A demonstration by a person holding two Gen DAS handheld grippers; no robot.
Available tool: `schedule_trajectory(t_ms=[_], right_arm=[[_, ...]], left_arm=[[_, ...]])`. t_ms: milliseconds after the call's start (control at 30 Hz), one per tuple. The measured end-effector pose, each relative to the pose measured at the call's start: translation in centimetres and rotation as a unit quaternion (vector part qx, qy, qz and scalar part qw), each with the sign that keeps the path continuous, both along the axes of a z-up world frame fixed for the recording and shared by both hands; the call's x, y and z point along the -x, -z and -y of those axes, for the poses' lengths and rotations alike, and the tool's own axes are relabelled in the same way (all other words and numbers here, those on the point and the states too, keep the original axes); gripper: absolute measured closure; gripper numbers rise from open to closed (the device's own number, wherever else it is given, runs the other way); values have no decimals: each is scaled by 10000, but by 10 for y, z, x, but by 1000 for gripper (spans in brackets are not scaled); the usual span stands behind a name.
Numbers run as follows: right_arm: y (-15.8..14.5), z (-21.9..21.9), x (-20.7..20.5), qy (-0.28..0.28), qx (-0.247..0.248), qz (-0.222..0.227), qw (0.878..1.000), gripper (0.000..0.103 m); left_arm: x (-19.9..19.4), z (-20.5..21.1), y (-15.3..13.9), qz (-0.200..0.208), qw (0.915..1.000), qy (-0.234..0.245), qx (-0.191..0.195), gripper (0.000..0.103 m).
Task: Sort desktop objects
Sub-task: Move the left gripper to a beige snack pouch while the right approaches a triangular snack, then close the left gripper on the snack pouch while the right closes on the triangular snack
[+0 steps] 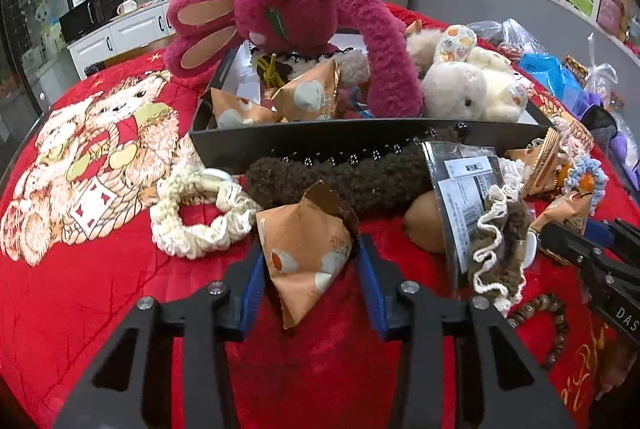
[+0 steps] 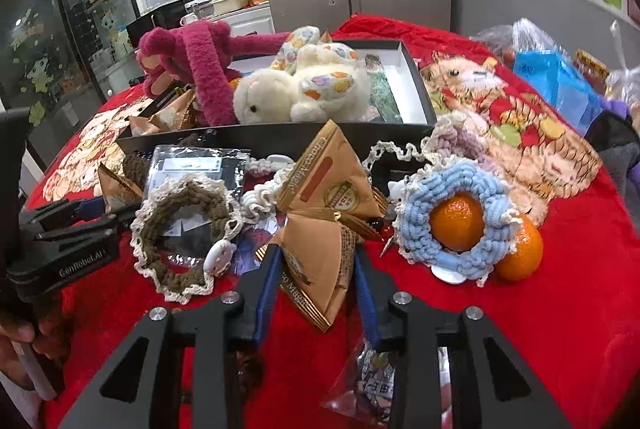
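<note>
Tablecloth (image 1: 80,309), red, covers the work surface. Black box (image 1: 320,145) holds magenta plush (image 1: 304,9) and white plush (image 1: 472,89). Left gripper (image 1: 310,265): fingers closed against a tan triangular packet (image 1: 304,249) in front of the box. Right gripper (image 2: 316,269): fingers likewise clamp a second tan packet (image 2: 320,261) beside the blue scrunchie (image 2: 456,213).

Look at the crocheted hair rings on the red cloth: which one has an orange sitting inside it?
The blue ring near the right tool. An orange fills its middle. The brown ring and the cream ring hold no fruit.
</note>
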State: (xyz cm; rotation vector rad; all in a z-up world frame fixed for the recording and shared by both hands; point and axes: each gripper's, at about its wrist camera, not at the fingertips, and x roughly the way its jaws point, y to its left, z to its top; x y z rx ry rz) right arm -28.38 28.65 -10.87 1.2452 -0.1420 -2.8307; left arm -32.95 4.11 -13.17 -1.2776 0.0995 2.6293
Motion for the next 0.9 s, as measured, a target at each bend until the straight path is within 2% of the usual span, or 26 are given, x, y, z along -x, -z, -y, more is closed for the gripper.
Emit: schedule_trajectory(t_ms=[233,367,600,900], right_arm=[[-11,6,-11,-105,4,-224,9997,68],[-14,7,-16,-163,88,-323,9993,68],[-23,13,-26,-252,140,-502,9983,68],[-34,25,-46,-350,200,-607,9973,68]], left_arm=[[-16,6,-8,-64,9999,-66,-134,67],[-26,4,-18,-181,9997,-148,-35,66],[-47,5,-41,-367,9988,-216,-231,66],[-79,9,-54,-434,9979,-213,-427,66]])
